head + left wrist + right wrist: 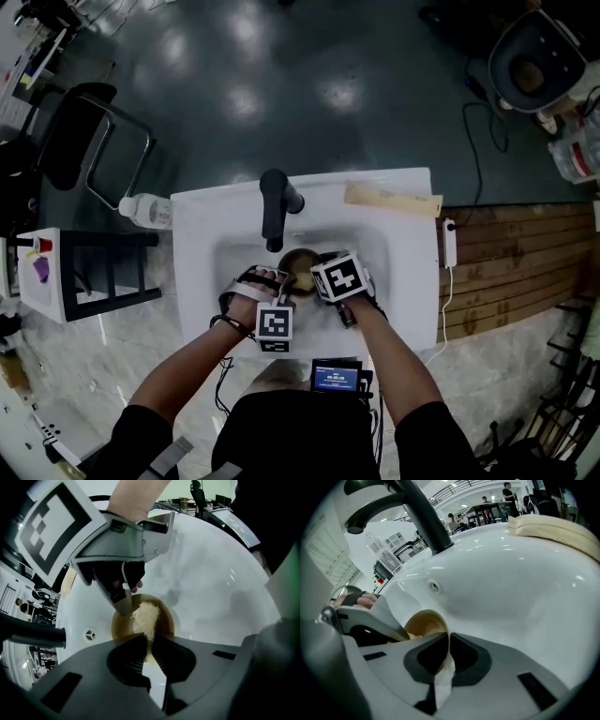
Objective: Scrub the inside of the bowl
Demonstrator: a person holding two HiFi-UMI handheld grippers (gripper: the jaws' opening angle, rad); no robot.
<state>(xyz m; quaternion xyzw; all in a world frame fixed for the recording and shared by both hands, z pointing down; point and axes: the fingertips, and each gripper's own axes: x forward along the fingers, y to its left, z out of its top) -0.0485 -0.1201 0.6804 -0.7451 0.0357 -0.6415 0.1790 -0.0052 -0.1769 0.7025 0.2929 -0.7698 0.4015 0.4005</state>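
A small brown bowl (300,266) sits tilted in the basin of the white sink (403,272). My right gripper (447,637) is shut on the bowl's rim (425,623), which runs between its two jaws. My left gripper (150,641) is shut on a pale, fluffy scrub pad (146,616). The pad rests against the inside of the bowl (164,616). In the left gripper view the right gripper's fingers (123,603) reach down to the bowl's near rim. The head view has both marker cubes crowded over the bowl, hiding most of it.
A black faucet (274,202) arches over the basin just behind the bowl. An overflow hole (434,586) shows in the basin wall. A beige folded cloth (392,199) lies on the sink's back right edge. A clear bottle (145,211) lies at its left.
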